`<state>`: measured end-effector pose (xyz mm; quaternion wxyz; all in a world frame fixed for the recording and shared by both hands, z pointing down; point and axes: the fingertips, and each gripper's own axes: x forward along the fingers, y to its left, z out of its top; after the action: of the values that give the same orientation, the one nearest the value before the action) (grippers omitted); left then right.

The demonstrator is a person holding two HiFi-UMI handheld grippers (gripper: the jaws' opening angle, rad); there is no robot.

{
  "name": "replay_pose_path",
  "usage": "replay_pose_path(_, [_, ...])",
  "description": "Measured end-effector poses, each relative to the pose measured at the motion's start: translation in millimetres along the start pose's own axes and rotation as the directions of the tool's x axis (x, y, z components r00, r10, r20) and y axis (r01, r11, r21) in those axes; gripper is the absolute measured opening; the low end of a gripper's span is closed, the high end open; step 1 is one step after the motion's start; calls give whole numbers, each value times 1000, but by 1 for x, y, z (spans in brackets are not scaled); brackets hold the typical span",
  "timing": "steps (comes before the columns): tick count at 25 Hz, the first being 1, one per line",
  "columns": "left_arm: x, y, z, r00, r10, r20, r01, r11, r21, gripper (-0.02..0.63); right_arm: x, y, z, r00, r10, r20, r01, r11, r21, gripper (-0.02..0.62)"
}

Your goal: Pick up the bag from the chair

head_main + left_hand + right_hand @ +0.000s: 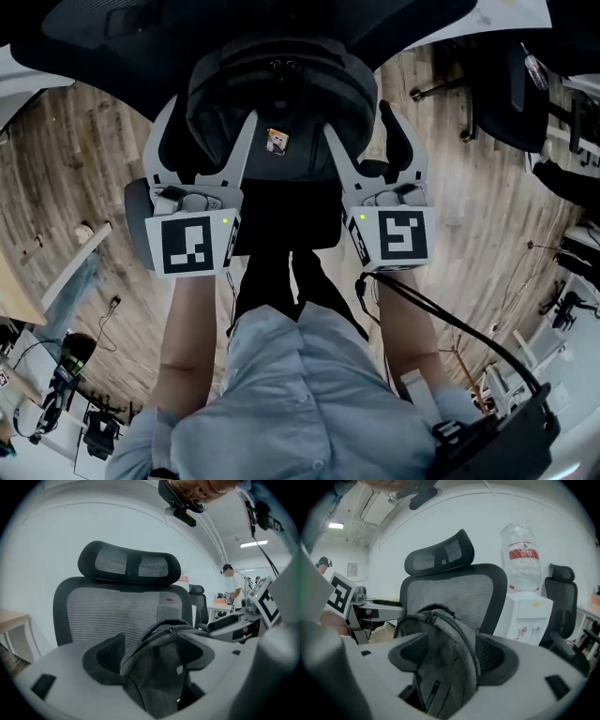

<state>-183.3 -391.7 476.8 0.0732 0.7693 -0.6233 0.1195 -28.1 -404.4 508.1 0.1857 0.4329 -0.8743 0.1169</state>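
Note:
A dark grey backpack (272, 94) stands upright on the seat of a black mesh office chair (281, 220), leaning against its backrest. My left gripper (208, 122) is open and straddles the bag's left side. My right gripper (361, 127) is open and straddles the bag's right side. In the left gripper view the backpack (159, 667) fills the gap between the two dark pads, with the chair (126, 606) behind it. The right gripper view shows the backpack (440, 658) in the same way between the pads, zip and top handle up, before the chair (454, 592).
A white water dispenser (525, 616) with a bottle on top stands right of the chair, and a second black chair (560, 597) beside it. Another chair (525, 84) stands on the wooden floor at the far right. A person (232, 581) stands far behind.

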Motion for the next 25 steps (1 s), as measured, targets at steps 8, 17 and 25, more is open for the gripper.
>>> replay_pose_path(8, [18, 21, -21, 996, -75, -43, 74, 997, -27, 419, 22, -5, -10, 997, 33, -67, -37, 997, -61, 377])
replay_pose_path(17, [38, 9, -28, 981, -179, -74, 178, 984, -14, 417, 42, -11, -15, 994, 52, -95, -60, 995, -79, 387])
replay_pose_path(25, [52, 12, -30, 982, -160, -98, 161, 987, 0, 389, 53, -5, -17, 984, 114, -134, -128, 987, -96, 385])
